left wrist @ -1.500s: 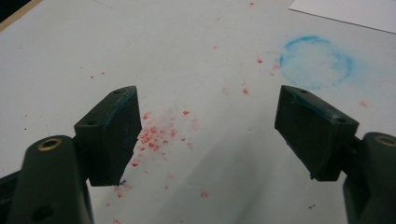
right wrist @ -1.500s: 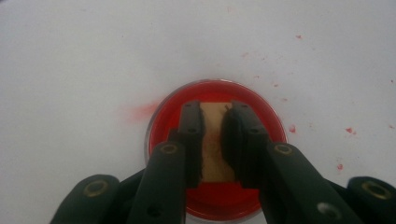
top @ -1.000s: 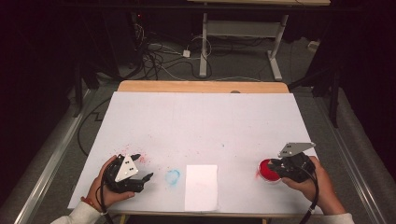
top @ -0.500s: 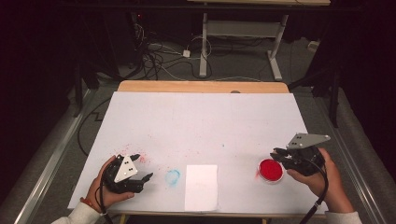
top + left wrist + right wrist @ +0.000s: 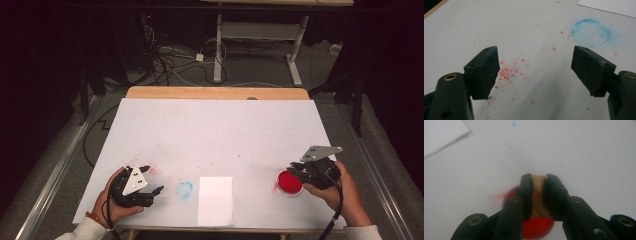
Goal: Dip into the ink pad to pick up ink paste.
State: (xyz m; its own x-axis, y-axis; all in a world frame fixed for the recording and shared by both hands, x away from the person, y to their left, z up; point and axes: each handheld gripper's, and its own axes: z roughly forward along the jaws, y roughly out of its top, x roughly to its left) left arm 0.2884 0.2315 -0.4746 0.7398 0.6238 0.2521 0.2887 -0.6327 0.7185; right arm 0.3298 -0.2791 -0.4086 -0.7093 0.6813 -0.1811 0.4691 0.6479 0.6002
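lifting off red dish [image 5: 289, 182], right tool [image 5: 296, 171]

Left gripper [image 5: 149, 182] in left hand [image 5: 107, 205], jaws wide apart. Right gripper [image 5: 538, 183] clamped on wooden piece [image 5: 538, 195].

White paper-covered table [image 5: 220, 130]; blue powdery ring stain [image 5: 184, 189] beside blank white paper sheet [image 5: 215, 200]; scattered red crumbs [image 5: 507, 72].

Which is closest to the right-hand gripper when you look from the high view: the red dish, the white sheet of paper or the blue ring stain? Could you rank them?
From the right gripper, in the high view:
1. Red dish: right beside its jaws, just left of them and toward the table's near edge.
2. White sheet of paper: farther left, near the front edge.
3. Blue ring stain: just past the sheet's left edge, on the left gripper's side.
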